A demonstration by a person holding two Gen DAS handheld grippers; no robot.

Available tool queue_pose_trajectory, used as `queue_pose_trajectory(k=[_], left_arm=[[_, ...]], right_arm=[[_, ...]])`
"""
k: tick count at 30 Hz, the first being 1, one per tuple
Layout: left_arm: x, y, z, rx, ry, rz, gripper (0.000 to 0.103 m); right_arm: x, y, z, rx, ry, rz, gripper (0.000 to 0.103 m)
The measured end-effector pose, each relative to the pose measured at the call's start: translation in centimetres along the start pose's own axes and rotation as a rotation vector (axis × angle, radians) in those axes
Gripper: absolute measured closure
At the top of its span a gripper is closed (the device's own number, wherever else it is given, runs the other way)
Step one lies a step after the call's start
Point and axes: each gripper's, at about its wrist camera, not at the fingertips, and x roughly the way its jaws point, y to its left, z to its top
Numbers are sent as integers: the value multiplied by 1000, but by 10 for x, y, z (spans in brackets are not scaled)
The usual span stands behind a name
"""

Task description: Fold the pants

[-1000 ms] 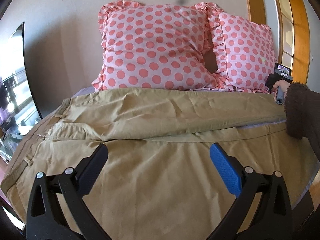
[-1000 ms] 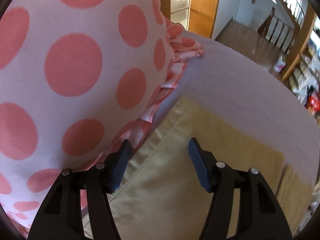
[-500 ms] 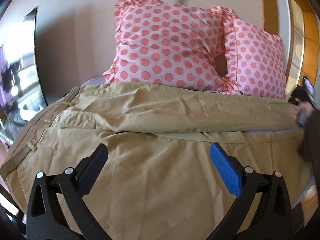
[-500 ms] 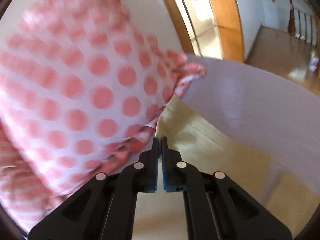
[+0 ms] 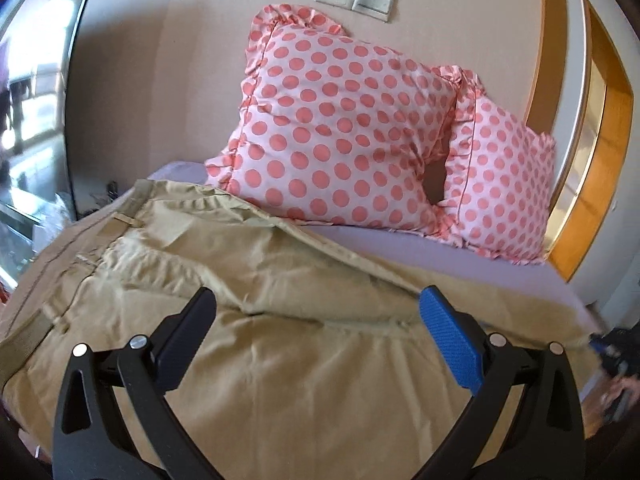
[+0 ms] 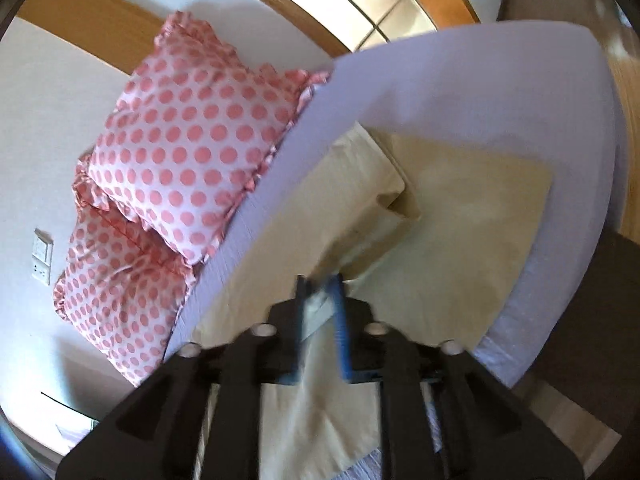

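Tan pants (image 5: pixel 256 320) lie spread on a lilac bed sheet (image 5: pixel 400 244), waistband at the left. The far leg is lifted and drawn across the near leg. My left gripper (image 5: pixel 316 332) is open and empty, hovering above the seat and thigh of the pants. My right gripper (image 6: pixel 320 312) is shut on a fold of the far leg's cloth, near the hem (image 6: pixel 384 184), and holds it up off the sheet. The right gripper also shows blurred at the right edge of the left wrist view (image 5: pixel 616 364).
Two pink polka-dot pillows (image 5: pixel 340 120) lean on the wall behind the pants. A dark screen (image 5: pixel 36 92) stands at the bed's left. A wooden door frame (image 5: pixel 600 152) is at the right. The bed edge (image 6: pixel 532 320) drops to a wood floor.
My right gripper closed on the far leg by the pillow and pulled it up and away from the pillows toward the near side. The left gripper stayed open and shifted left.
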Motion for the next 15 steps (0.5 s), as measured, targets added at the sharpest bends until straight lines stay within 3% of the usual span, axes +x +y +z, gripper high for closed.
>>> queue_pose_trajectory(k=[1,2,7,10,13,15], left_arm=[[3,5,5,-17,8,-13,2],[6,8,9,-32,14,-19,2],[22,21,30,-79,18,12,2],[35,24,39,-70,40,34,2],[63,28,49,-84,86,33,2],[82,34,54,-117,127,27,2]], right_arm=[[0,-1,-1,2,7,-1,64],[0,-2,-4,7,14,1,59],[12,-11,-12,63,68,-27,59],[11,-10,-14,58,39,-35,59],[16,-5,-12,-8,8,-5,100],[6,-2,-9,-24,-53,58,100]])
